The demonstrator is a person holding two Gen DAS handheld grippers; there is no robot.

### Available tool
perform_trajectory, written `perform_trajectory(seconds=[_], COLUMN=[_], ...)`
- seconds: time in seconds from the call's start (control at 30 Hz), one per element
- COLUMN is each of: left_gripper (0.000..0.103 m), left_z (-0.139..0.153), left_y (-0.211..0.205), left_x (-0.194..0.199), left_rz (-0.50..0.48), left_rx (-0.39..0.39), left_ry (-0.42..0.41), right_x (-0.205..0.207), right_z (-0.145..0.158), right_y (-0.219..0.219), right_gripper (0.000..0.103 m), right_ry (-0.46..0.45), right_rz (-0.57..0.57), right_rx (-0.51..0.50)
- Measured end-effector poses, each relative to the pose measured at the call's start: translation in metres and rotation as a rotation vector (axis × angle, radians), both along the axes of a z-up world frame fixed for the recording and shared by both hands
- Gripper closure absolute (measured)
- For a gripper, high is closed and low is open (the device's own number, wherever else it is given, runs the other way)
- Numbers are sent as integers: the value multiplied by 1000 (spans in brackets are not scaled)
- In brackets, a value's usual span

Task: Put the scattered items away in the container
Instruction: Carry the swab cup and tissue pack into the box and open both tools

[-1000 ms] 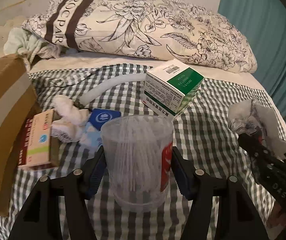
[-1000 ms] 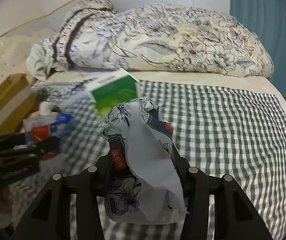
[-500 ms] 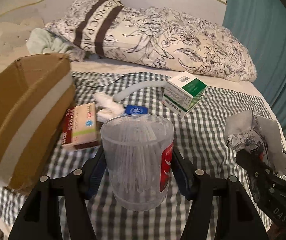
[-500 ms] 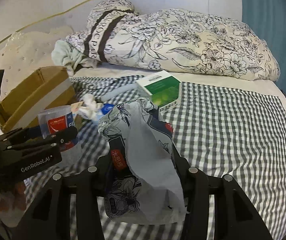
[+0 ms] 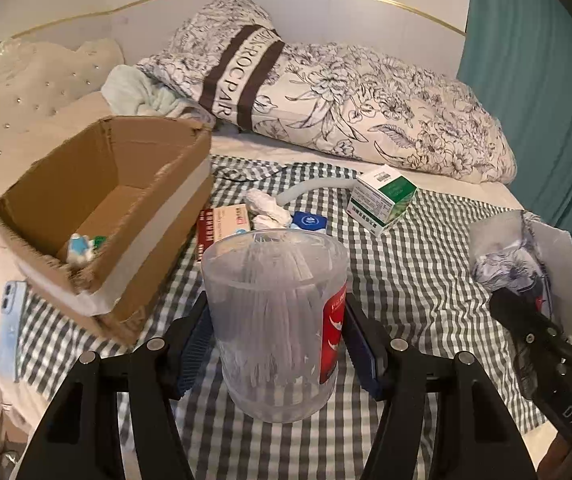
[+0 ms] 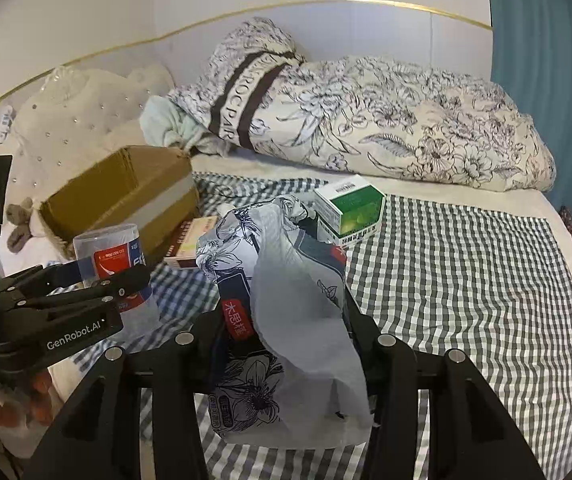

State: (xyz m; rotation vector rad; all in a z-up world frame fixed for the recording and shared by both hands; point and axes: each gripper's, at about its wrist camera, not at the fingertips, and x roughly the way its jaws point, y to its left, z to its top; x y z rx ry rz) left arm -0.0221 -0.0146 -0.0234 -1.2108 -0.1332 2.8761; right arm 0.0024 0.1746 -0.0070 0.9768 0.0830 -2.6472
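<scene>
Box (image 5: 101,216) now sits in fuller view at left, its open top showing a few items inside, where a second ago you saw only its side; you're closing on the drop. Your left gripper (image 5: 273,344) clamps the clear swab tub (image 5: 273,320), upright, long axis vertical. Your right gripper (image 6: 286,340) pinches the floral tissue pack (image 6: 281,320).

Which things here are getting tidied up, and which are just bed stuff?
Getting tidied:
- clear tub in the left tool
- tissue pack in the right tool
- green box
- red box
- cardboard box, where they go

Just lying about:
- flowery quilt
- phone
</scene>
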Motion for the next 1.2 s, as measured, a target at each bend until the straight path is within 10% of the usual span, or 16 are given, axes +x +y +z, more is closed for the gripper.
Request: perform_trajectory(seconds=[0.63, 1.2], left_gripper=[40, 40], left_z=[42, 53], left_y=[-40, -140], left_x=[3, -37], left_rz=[27, 177], left_rx=[-18, -36], left_ry=[45, 51], right_x=[-13, -67], right_z=[34, 46], right_y=[-39, -157], right_gripper=[57, 57], right_ry=[24, 40], right_rz=[73, 260], right_rx=[-17, -39])
